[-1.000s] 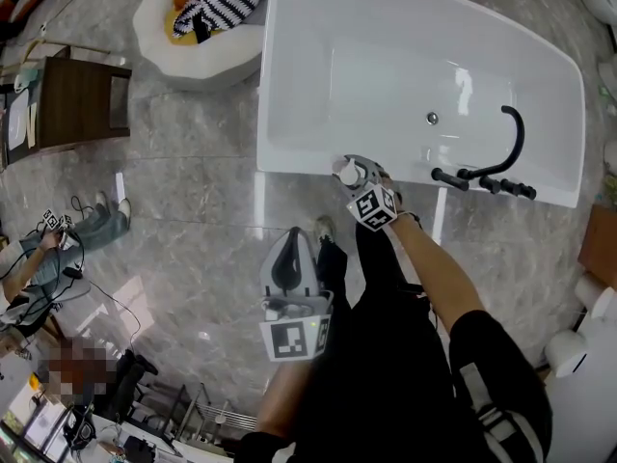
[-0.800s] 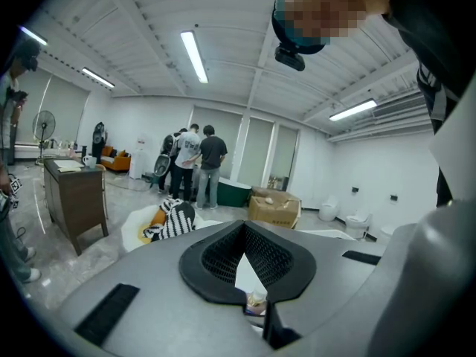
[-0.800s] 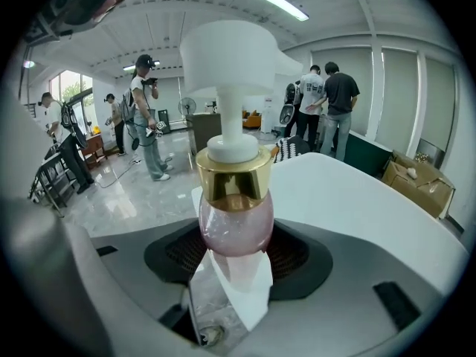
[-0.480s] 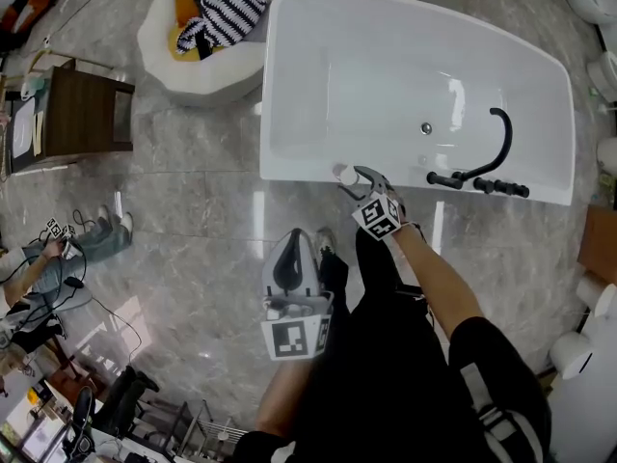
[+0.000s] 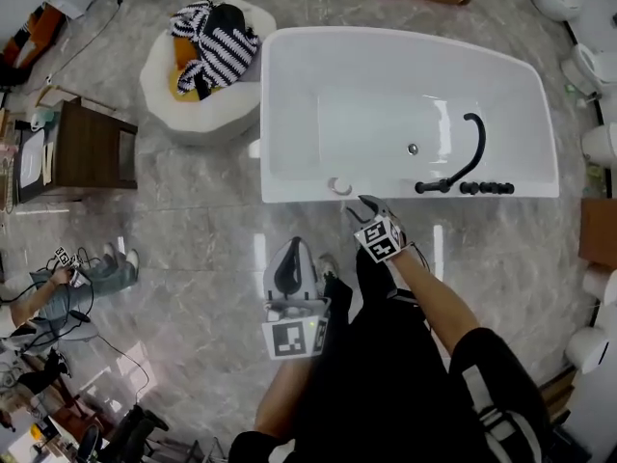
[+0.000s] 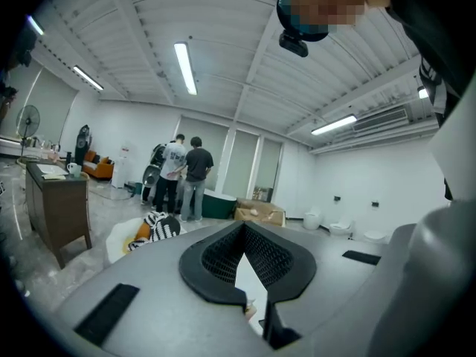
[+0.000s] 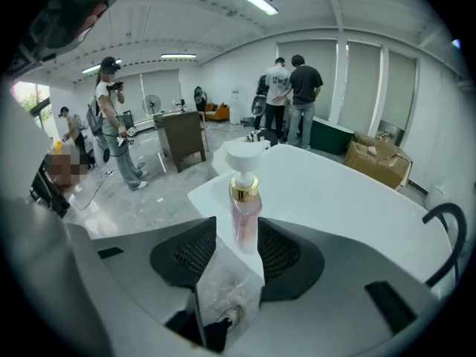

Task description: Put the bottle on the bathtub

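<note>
Where the near rim of the white rectangular bathtub (image 5: 280,114) crosses the middle of the head view, a small pink pump bottle with a gold collar and a white pump top (image 5: 339,185) stands upright on that rim. It is close to the tub's left end. Just below it in the frame, and apart from it, is the right gripper (image 5: 364,206), grey with a black-and-white marker cube. In the right gripper view the bottle (image 7: 245,199) rises straight ahead, beyond the black ribbed fingers (image 7: 186,253). They are spread wide, hold nothing and do not touch the bottle.

Lower and left of centre in the head view, the left gripper (image 5: 292,247) points up the frame over the grey marble floor (image 5: 193,220). Its own view shows its fingers (image 6: 216,255) closed together at the tips, with nothing between them.

A black curved faucet (image 5: 469,152) arches over the right part of the tub. At upper left sits a round white cushion (image 5: 183,95) heaped with striped black-and-white cloth (image 5: 227,37). A dark wooden cabinet (image 5: 87,148) stands at the left edge.
</note>
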A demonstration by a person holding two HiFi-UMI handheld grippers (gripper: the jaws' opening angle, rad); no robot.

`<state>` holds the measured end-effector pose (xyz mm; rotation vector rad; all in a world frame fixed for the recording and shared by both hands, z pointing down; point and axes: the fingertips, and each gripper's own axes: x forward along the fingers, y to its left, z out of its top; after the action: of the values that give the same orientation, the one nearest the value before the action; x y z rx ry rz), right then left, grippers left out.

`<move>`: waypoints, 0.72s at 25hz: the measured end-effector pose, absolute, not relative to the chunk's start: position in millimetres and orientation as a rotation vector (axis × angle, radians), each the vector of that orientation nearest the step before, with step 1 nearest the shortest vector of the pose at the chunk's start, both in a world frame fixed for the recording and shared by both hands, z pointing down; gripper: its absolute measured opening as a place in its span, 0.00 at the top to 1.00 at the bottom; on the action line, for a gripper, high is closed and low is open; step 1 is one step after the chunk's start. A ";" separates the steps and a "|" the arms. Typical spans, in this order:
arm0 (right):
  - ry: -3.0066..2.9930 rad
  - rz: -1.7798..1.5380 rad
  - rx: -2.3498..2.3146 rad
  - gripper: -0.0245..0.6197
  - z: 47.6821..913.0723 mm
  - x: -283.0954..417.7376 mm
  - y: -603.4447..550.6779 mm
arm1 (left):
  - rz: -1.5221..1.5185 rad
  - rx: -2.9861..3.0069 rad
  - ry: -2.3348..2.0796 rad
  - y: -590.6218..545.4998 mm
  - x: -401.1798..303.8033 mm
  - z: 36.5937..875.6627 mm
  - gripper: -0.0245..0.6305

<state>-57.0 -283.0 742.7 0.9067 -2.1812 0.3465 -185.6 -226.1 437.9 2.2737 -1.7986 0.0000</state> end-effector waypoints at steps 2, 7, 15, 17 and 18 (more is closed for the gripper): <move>-2.152 0.436 0.977 0.72 728.2 -52.0 -272.4 | 0.006 2.297 -1.785 -217.0 -190.6 433.5 0.94; -2.139 0.610 1.186 0.80 677.8 -32.9 -255.3 | -0.042 2.303 -1.744 -196.8 -195.8 419.0 0.94; -2.211 0.685 1.436 0.93 574.5 -15.1 -216.7 | -0.030 2.400 -1.677 -157.9 -193.9 402.7 0.94; -2.248 0.686 1.490 0.94 546.0 -12.6 -206.7 | -0.042 2.397 -1.662 -149.7 -192.0 397.4 0.94; -2.270 0.682 1.512 0.94 532.0 -10.8 -202.1 | -0.052 2.393 -1.657 -146.1 -189.4 394.2 0.94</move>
<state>-10.8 -202.1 532.0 1.5124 -2.2702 0.6820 -189.4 -146.1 394.2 2.3932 -1.6567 -0.0521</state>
